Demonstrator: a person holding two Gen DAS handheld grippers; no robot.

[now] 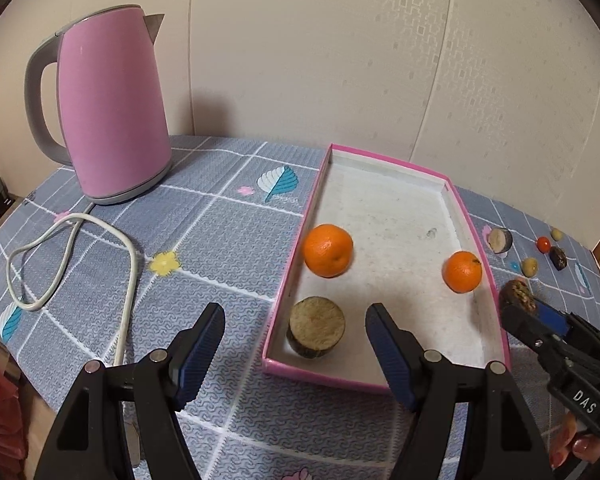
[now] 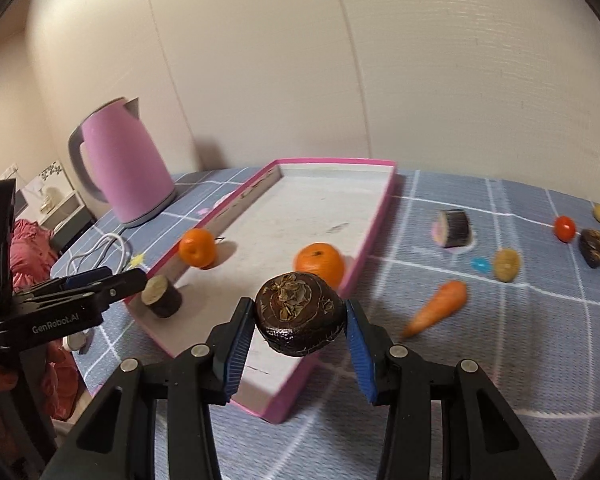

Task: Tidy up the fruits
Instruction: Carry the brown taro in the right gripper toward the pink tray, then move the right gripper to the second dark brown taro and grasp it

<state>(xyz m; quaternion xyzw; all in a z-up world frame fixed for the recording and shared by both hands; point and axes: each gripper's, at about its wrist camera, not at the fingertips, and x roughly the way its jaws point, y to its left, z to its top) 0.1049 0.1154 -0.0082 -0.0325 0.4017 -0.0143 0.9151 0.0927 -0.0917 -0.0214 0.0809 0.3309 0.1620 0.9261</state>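
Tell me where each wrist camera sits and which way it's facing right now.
Left wrist: on the left gripper, open, tilted down at the tray near end; a fingertip shows bottom right.
Right wrist: on the right gripper, shut on a dark fruit, facing the tray corner from the right.
Shared: kettle, two oranges, the cut piece, and each other's gripper.

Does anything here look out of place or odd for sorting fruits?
Yes. A cut dark-skinned eggplant piece stands inside the pink-rimmed white tray beside two oranges, though it is a vegetable. An orange carrot lies among the loose items outside.
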